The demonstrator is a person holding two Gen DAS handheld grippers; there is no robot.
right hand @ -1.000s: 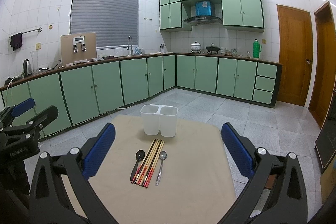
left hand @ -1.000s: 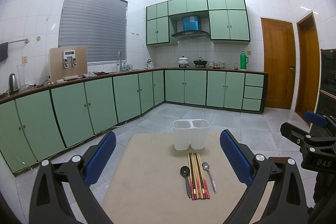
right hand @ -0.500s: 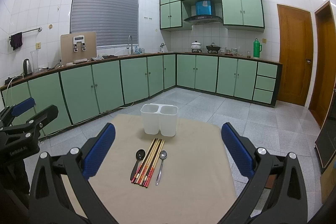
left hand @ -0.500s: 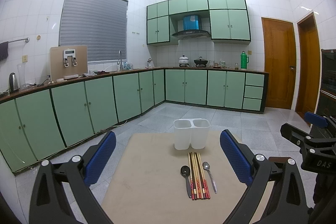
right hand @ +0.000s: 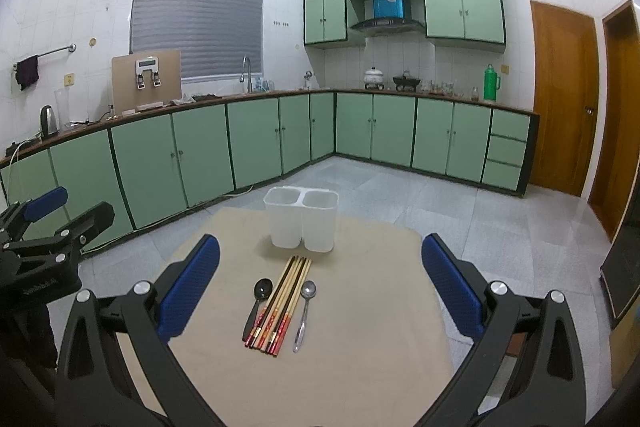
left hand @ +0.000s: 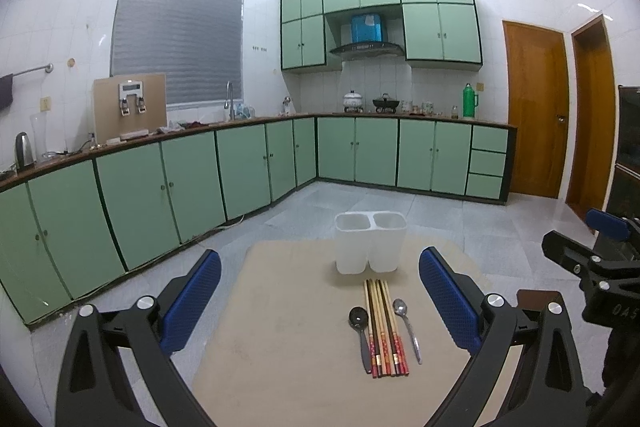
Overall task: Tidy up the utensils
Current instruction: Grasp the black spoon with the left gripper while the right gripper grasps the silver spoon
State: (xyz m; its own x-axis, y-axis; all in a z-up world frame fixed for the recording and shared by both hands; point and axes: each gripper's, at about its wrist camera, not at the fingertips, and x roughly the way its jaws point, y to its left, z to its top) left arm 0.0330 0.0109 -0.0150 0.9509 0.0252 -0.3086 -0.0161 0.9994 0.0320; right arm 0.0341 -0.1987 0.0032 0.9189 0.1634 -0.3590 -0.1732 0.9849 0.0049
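A white two-compartment utensil holder (left hand: 371,243) (right hand: 302,219) stands upright and empty at the far side of a beige table (left hand: 280,327) (right hand: 360,327). In front of it lie a black spoon (left hand: 360,327) (right hand: 258,301), a bundle of several chopsticks (left hand: 384,327) (right hand: 282,305) and a metal spoon (left hand: 406,323) (right hand: 305,307), side by side. My left gripper (left hand: 320,301) is open and empty above the near table. My right gripper (right hand: 320,287) is open and empty, the utensils between its blue pads.
Green kitchen cabinets (left hand: 160,195) run along the left and back walls beyond the table. The right gripper shows at the right edge of the left wrist view (left hand: 600,267); the left gripper shows at the left edge of the right wrist view (right hand: 40,247). Two wooden doors (right hand: 564,99) stand at right.
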